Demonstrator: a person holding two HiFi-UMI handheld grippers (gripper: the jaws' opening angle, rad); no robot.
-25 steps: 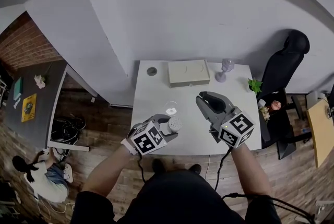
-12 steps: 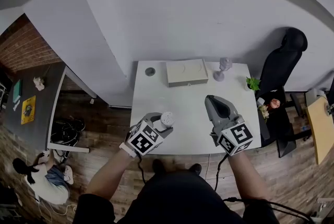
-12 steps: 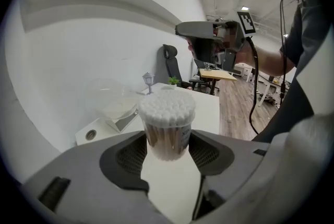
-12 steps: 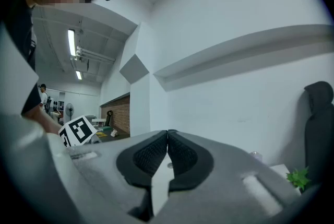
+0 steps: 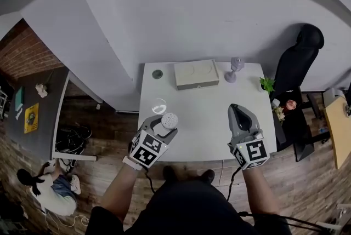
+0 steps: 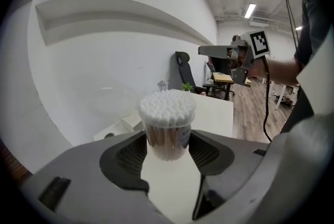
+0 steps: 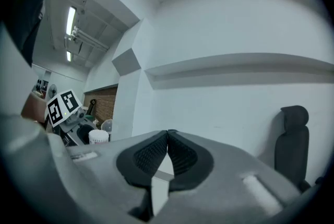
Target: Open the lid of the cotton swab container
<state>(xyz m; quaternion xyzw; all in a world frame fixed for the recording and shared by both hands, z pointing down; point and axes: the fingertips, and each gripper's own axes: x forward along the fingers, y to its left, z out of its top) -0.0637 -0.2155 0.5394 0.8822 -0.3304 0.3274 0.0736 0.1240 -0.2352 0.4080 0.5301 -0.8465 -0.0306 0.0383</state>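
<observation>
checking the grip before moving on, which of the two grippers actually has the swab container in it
The left gripper: its jaws clamp the cotton swab container on both sides. The right gripper is shut on nothing, jaws together.

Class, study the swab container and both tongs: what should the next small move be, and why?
Probably lower the left tongs to stand the cotton swab container on the white table. Its swab tips are bare, the clear lid lies on the table, and the right tongs are shut and empty.
</observation>
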